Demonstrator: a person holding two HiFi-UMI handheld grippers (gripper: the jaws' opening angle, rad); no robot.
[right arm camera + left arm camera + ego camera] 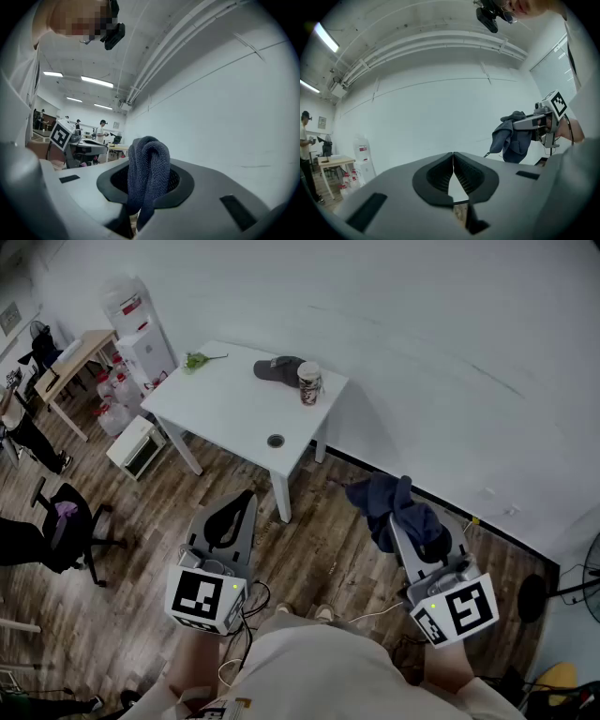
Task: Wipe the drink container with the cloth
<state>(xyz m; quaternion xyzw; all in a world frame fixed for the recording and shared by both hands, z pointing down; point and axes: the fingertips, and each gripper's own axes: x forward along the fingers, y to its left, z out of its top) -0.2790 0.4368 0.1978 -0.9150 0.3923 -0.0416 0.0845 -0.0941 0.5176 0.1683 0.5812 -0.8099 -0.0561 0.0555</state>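
My cloth (386, 501) gripped, drink container (309, 382) far off.
Head view: it stands on the white counter's (225, 409) far right corner, well apart from my tools. Left gripper view: left tool (453, 164) closed, empty. Right gripper view: right tool (146, 187) clamped on the blue cloth.

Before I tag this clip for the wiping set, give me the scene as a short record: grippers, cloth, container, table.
left gripper: shut, nothing between the jaws
right gripper: shut on the cloth
cloth: dark blue, bunched, hanging from the jaws
drink container: upright near a corner of the table, untouched
table: white, ahead of both grippers, neither over it
other items: dark item beside the container; green item along the same edge
task stage: wiping not yet begun
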